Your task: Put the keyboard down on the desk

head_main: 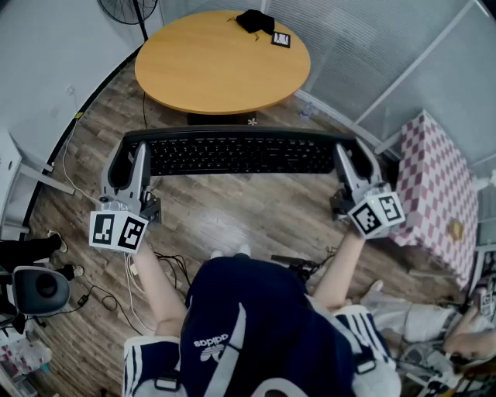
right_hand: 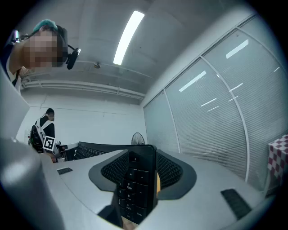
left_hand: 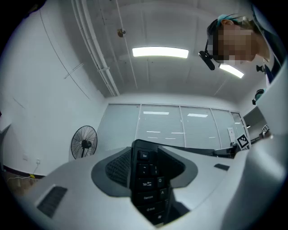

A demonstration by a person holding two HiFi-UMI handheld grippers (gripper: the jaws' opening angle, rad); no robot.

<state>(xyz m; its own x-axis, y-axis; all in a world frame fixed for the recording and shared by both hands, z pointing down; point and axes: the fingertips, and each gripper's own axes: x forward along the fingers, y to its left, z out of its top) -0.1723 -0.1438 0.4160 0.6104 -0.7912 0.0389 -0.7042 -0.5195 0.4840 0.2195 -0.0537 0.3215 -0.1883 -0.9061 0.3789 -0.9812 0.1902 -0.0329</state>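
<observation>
Left tongs (head_main: 130,155) clenched on the left end of the keyboard (head_main: 240,153). The left gripper view shows the Esc/Tab/Caps column wedged between the two dark ribbed pads (left_hand: 118,167), with both pads against it.

Right tongs (head_main: 350,159) clenched on the opposite end. The right gripper view shows the outer key column (right_hand: 132,188) sitting between that pair's pads (right_hand: 173,173), and again there's contact on both sides.

Both sets of jaws stand wide, since the board fills the gap.

Keyboard location: spans straight across between the two tongs, keys facing up, roughly level, carried in the air. It touches nothing except the pads.

Below the tongs is wood-plank floor (head_main: 232,221), with loose cables (head_main: 167,267) lying under and just behind the left tongs.

Ahead of both tongs, past the far edge of the keyboard, is a round wooden surface (head_main: 209,70). The keyboard isn't on it; from the head view it's short of the near rim. At the far side of that surface are a small black item (head_main: 256,21) and a marker card (head_main: 280,39), well apart from the tongs.

A standing fan (left_hand: 84,142) is ahead and to the outside of the left tongs. A checked cloth (head_main: 434,182) is outboard of the right tongs.
</observation>
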